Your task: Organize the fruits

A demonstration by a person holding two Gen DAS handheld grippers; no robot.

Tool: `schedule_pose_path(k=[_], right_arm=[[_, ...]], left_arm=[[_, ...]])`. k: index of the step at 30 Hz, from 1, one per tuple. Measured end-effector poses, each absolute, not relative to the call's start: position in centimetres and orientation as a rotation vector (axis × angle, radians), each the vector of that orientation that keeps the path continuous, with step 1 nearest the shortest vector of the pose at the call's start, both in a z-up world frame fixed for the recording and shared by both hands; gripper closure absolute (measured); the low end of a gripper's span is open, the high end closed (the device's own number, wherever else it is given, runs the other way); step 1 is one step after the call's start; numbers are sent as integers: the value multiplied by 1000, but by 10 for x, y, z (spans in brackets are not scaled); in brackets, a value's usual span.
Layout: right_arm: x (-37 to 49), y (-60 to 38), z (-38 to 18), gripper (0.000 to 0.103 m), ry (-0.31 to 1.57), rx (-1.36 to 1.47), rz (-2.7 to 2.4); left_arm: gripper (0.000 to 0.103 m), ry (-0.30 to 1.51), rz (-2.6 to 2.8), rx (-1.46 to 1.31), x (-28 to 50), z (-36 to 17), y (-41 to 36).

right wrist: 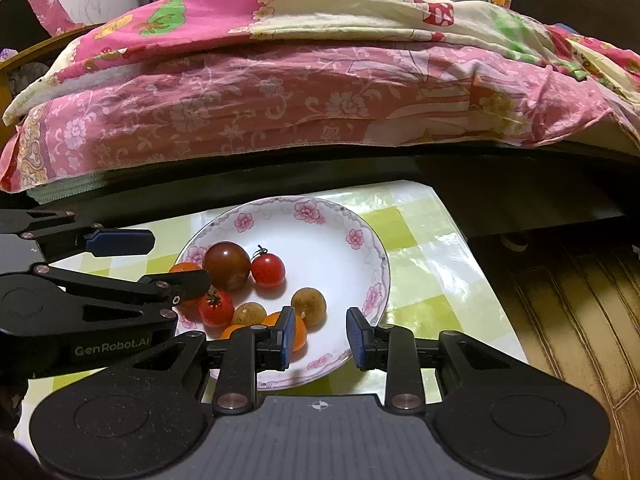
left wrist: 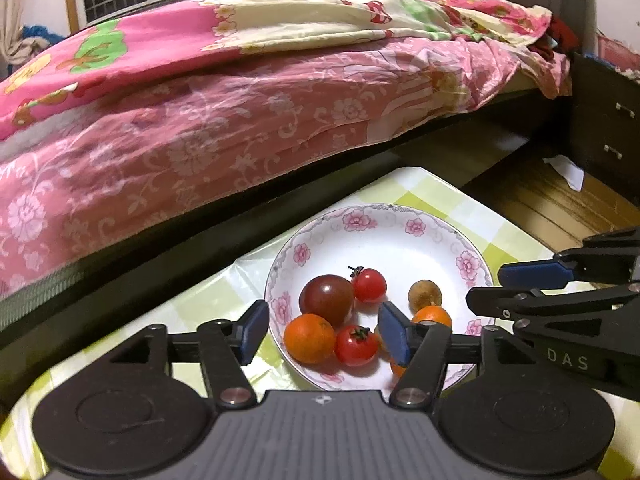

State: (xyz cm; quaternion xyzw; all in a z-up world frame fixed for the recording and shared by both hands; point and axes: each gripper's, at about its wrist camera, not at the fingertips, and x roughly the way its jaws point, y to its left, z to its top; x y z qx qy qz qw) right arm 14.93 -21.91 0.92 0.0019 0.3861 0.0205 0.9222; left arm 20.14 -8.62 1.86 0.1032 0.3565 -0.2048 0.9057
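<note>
A white plate with pink flowers [left wrist: 400,216] [right wrist: 360,240] sits on a green-checked tablecloth and holds several fruits: a dark tomato [left wrist: 326,299] [right wrist: 226,264], two red cherry tomatoes [left wrist: 369,285] [right wrist: 268,269], small oranges [left wrist: 309,338] [right wrist: 298,334] and brown longans [left wrist: 425,294] [right wrist: 308,301]. My left gripper [left wrist: 325,334] is open and empty over the plate's near left part. My right gripper [right wrist: 320,338] is open and empty over the plate's near right rim; it also shows in the left wrist view [left wrist: 486,290].
A bed with a pink floral sheet [left wrist: 200,120] [right wrist: 280,100] and a dark frame runs just behind the table. The tablecloth [left wrist: 448,196] [right wrist: 420,240] ends at the right, over a wooden floor [right wrist: 580,300]. A dark nightstand [left wrist: 604,128] stands at far right.
</note>
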Motion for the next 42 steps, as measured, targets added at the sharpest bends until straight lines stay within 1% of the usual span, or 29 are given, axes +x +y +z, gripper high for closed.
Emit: schedule_pose_path(k=[3, 5, 7, 11, 15, 17, 19, 25, 42], right_arm=[[145, -219, 12, 74, 783, 4, 31], [141, -219, 14, 73, 776, 9, 27], [138, -218, 16, 73, 770, 9, 26], [130, -214, 19, 73, 755, 7, 25], [124, -212, 21, 73, 746, 12, 23], [121, -212, 23, 73, 743, 11, 18], [119, -212, 23, 72, 743, 15, 13], [112, -211, 24, 72, 743, 16, 9], [83, -204, 24, 72, 754, 45, -6]], left_arm=[[29, 732, -411, 212, 196, 20, -85], [25, 729, -401, 217, 193, 22, -85], [23, 723, -396, 220, 188, 23, -84], [15, 724, -382, 216, 181, 24, -81], [12, 718, -361, 212, 177, 28, -77], [5, 725, -352, 207, 177, 29, -75], [3, 727, -339, 203, 175, 29, -73], [0, 732, -316, 199, 168, 30, -70], [0, 737, -312, 170, 137, 35, -59]])
